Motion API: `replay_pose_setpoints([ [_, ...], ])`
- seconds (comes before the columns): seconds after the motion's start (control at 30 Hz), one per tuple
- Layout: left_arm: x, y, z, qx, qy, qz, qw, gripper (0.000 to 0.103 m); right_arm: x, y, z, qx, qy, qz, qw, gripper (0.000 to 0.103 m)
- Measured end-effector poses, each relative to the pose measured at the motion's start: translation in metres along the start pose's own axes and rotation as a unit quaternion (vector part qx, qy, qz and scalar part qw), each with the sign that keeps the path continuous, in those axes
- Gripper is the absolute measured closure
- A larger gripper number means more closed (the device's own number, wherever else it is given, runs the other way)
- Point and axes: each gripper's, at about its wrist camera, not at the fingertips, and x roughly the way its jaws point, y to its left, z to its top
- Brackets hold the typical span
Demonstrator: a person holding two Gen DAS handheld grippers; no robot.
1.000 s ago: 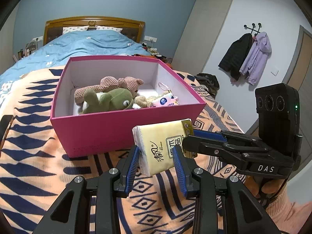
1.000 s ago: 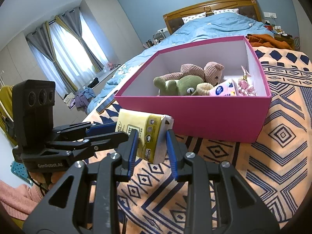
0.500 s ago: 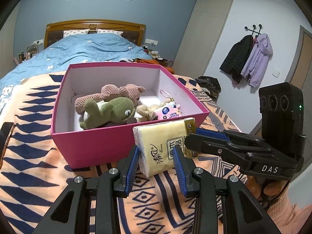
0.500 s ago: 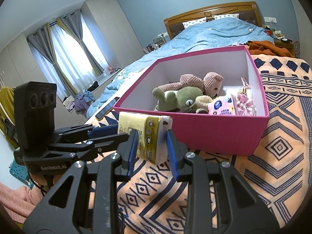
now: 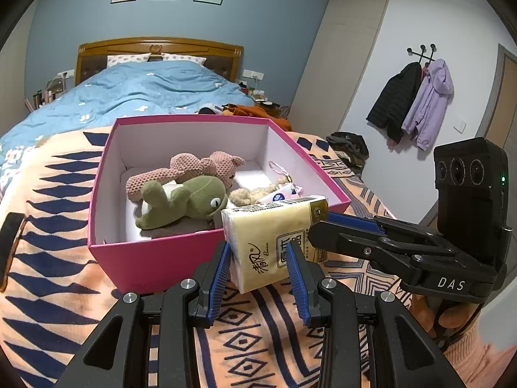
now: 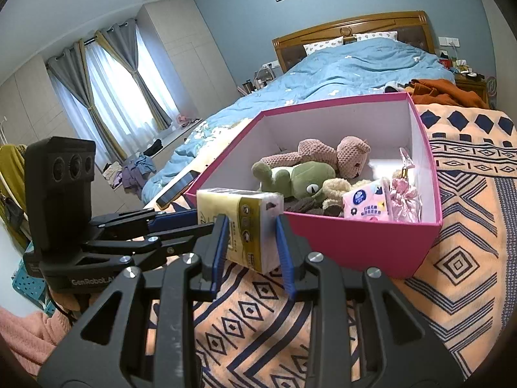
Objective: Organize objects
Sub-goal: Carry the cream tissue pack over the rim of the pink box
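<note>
Tissue pack [image 5: 274, 239], soft and yellow in crinkly film, sits at lower centre of your left wrist view, lifted off the patterned orange blanket [image 5: 48, 291] and pinched between the ribbed blue pads of your left gripper [image 5: 258, 268], whose jaws are nearly closed on its near end. Your right gripper [image 5: 326, 226] comes in from the right edge and clamps the pack's far right end. Behind it, mid-frame, stands the square pink cardboard box [image 5: 155, 258] with plain white inner walls, holding a plush green frog [image 5: 184, 200], a knitted pink bear [image 5: 194, 168] and a small pink tissue packet [image 5: 278, 195]. In your right wrist view the tissue pack [image 6: 239, 223] is at centre-left, its short end squeezed between the narrow-set blue pads of the right gripper [image 6: 250, 242], with the left gripper [image 6: 181, 223] reaching in from the left onto its other side. The pack hangs just in front of the pink box's [image 6: 355, 245] near left corner, level with the rim. Inside lie the green frog [image 6: 300, 177], the knitted bear [image 6: 323, 155], the pink tissue packet [image 6: 365, 203] and a glossy pink ribbon trinket [image 6: 404, 197] against the right wall.
</note>
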Motion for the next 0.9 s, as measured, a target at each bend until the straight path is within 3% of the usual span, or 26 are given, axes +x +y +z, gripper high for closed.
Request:
replay_pose_setpoints([
  [0.9, 0.005, 0.004, 0.021, 0.008, -0.011, 0.005, 0.9999, 0.067, 0.004, -0.005, 0.019, -0.005, -0.012, -0.005, 1.000, 0.070],
])
